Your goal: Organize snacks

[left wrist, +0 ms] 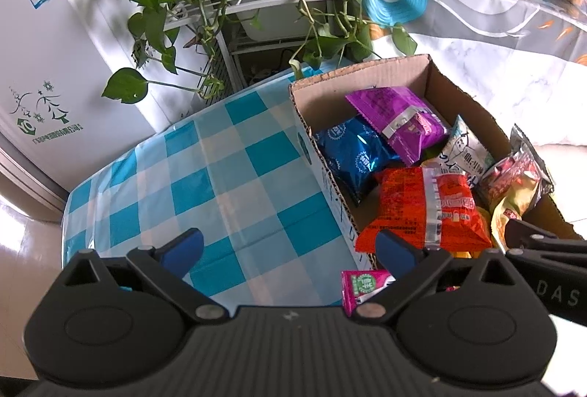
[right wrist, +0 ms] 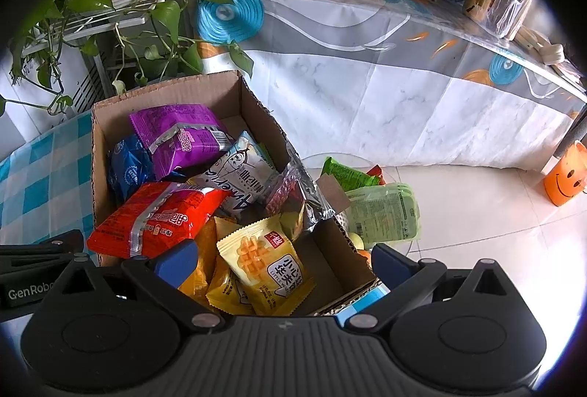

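The right gripper (right wrist: 280, 263) hangs open over the cardboard box (right wrist: 167, 92); the left gripper (left wrist: 290, 248) is open too. Lower straight onto the yellow packet (right wrist: 266, 263) at six o'clock, pinching its middle.

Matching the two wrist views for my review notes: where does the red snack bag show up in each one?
Left wrist: the red bag lies right of centre, in the near end of the cardboard box, just beyond the right finger.
Right wrist: the red bag lies left of centre, at the box's near left side.
Shared landmark: the purple bag, farther back in the box.
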Motion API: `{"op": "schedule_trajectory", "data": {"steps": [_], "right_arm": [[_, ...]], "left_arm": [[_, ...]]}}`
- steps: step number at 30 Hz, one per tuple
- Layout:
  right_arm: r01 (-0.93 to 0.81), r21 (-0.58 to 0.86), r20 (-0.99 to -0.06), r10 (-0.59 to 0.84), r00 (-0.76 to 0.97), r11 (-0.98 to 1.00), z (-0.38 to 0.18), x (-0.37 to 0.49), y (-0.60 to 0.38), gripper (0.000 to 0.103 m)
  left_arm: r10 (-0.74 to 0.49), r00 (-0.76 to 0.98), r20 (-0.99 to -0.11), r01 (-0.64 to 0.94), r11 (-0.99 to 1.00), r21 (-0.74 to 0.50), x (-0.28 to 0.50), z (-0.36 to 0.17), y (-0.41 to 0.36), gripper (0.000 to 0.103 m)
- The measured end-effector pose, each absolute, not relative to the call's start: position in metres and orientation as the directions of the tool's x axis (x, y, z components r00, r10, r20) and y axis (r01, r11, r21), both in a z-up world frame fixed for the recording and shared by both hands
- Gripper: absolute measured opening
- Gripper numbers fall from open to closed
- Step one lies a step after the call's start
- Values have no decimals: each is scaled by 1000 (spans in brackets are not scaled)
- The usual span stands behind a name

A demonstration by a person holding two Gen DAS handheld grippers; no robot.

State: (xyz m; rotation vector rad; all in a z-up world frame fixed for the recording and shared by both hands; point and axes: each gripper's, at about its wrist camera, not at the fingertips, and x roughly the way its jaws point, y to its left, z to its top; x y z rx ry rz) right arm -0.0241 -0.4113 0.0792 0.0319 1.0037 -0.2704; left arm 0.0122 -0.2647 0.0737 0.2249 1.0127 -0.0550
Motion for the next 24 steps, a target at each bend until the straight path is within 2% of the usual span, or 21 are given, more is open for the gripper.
{"op": "schedule_trajectory", "data": {"steps": [24], "right_arm": [[228, -69, -846, -178, 502, 971, 77, -24, -402, 103]], "left_arm": [[62, 547, -835, 176, 966, 188, 10, 75, -254, 98]]}}
